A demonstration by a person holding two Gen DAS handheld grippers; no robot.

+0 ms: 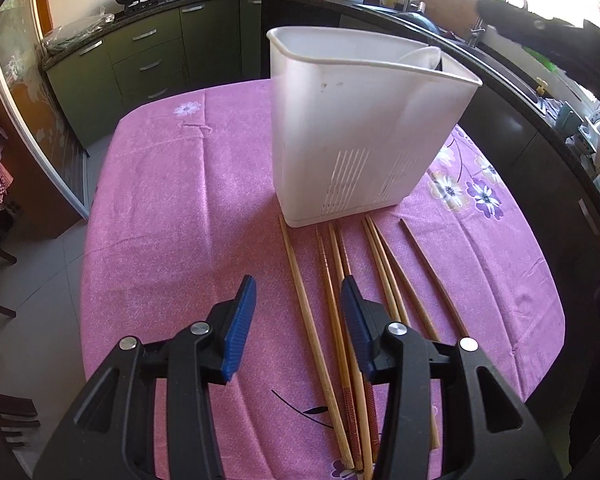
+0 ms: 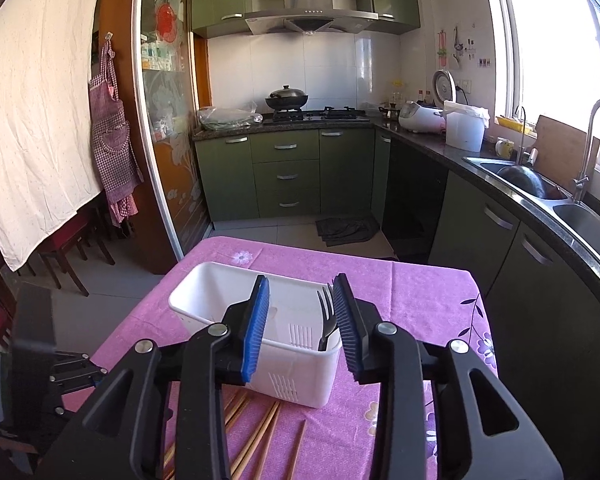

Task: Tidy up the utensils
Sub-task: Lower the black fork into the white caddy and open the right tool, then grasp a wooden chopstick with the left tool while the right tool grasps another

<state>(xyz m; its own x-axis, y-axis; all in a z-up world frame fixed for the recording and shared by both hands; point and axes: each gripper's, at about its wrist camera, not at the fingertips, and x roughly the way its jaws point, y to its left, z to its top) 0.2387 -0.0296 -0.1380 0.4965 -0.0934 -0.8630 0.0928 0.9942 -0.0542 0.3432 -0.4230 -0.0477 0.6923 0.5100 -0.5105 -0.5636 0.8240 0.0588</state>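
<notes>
Left claw (image 1: pixel 298 300) half open over the near part of the pink-clothed counter (image 1: pixel 172 208), empty, pads straddling two of the wooden chopsticks (image 1: pixel 336 320) without pressing on them. Chopsticks loose on the cloth in a rough fan, far ends close to the base of the white utensil holder (image 1: pixel 360 128), near ends running under the claw. Right claw (image 2: pixel 300 320) partly open above the holder (image 2: pixel 228 292), nothing between its pads; black fork (image 2: pixel 325 320) upright in the holder's right compartment, tines up.

Probable handling: sticks light, stiff, thin and smooth, liable to roll or pivot in a pinch. Best hold judged across the middle of the shaft, one or two sticks at a time, pads square to the grain, so neither end droops. Holder light plastic, likely to slide or tip if struck on the rim.
</notes>
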